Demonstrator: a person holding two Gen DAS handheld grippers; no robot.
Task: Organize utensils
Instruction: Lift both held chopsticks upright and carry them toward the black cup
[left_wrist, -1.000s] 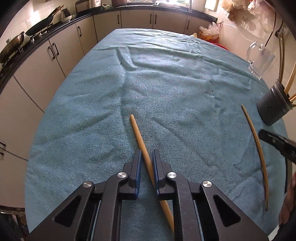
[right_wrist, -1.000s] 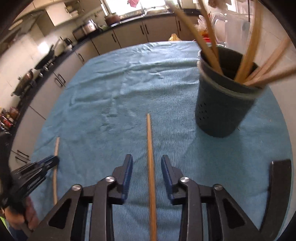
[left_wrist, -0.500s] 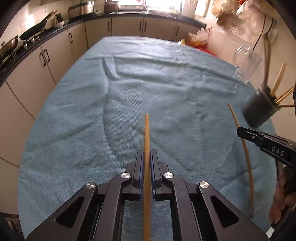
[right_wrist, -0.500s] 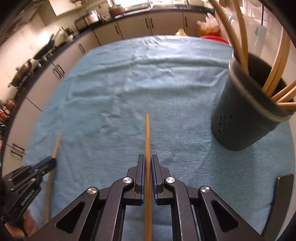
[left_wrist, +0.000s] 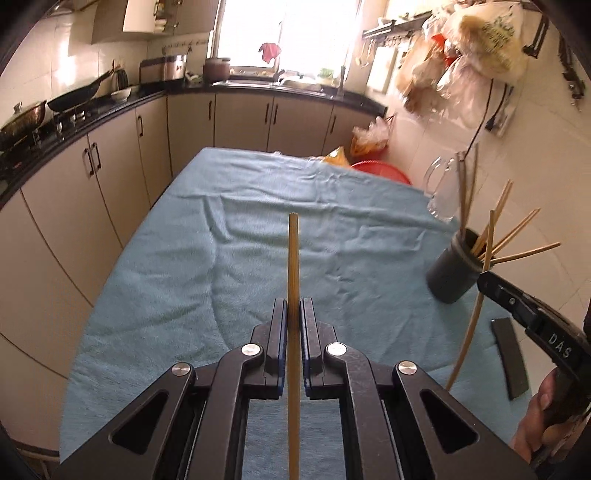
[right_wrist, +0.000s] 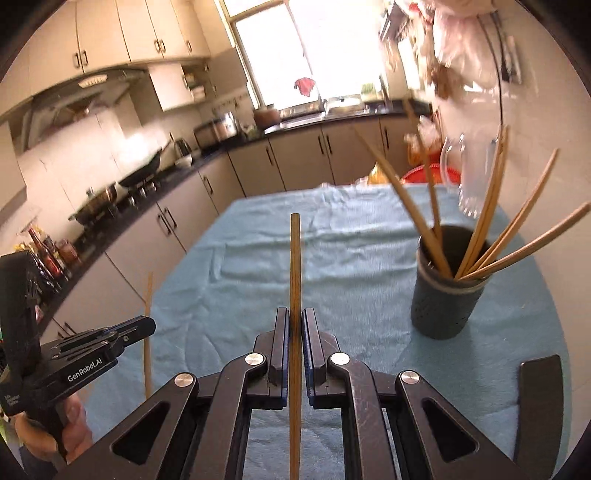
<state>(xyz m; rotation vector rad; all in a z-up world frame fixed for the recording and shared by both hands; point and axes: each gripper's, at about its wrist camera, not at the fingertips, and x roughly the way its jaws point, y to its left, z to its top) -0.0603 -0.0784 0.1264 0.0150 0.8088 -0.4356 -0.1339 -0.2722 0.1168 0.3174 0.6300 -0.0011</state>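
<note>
Holding one chopstick apiece, left gripper (left_wrist: 293, 314) and right gripper (right_wrist: 295, 325) clamp theirs clear of the cloth; holder (right_wrist: 447, 291) ahead-right of the right jaws (several sticks already in), both awaiting dropping.

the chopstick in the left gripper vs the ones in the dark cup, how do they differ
The chopstick in the left gripper is clamped between shut pads and held above the blue towel; the chopsticks in the dark cup stand loose. The held one is alone and runs straight along the gripper; those in the dark cup fan out at different tilts. Shared: all are thin, light wooden sticks.
</note>
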